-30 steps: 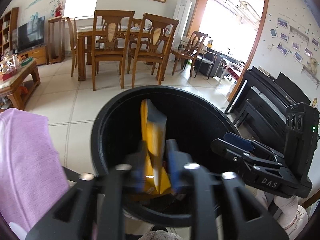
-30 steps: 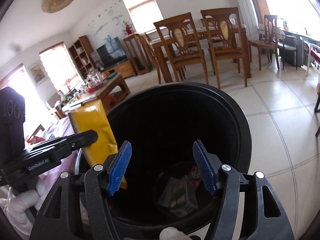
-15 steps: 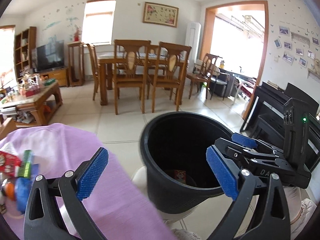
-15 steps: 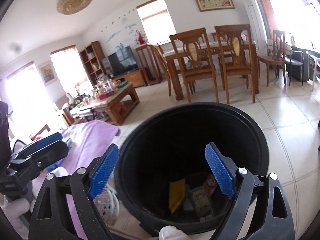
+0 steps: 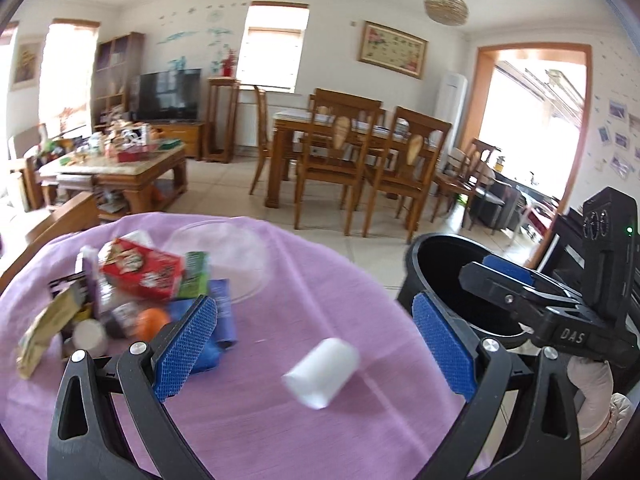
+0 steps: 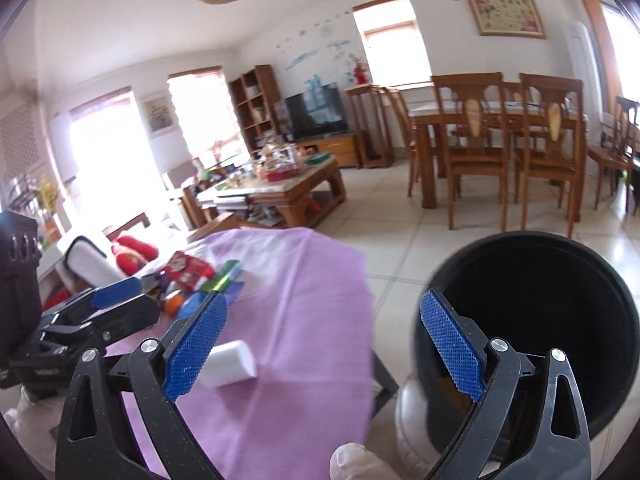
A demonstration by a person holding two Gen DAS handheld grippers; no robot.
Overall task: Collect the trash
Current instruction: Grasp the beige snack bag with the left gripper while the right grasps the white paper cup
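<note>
Living room with tiled floor, wooden dining chairs (image 5: 340, 168) at the back. Purple cloth (image 5: 248, 412) spread over the worktop in front.

Far left on the cloth: heap of trash (image 5: 132, 292), with a red carton, green pack, orange ball and blue wrappers, all blurred. Just behind the heap, a clear plastic lid (image 5: 224, 256). Left tool (image 5: 314, 346) above the cloth, pads spread wide, gripping nothing. Between the pads, a white roll (image 5: 322, 372) lying on its side on the cloth, apart from the heap. Right of the worktop, a black bin (image 6: 560, 312) standing on the floor, open top. Right tool (image 6: 322, 346) also spread wide and bare, its left pad over the cloth edge, its right pad in front of the bin's rim.
</note>
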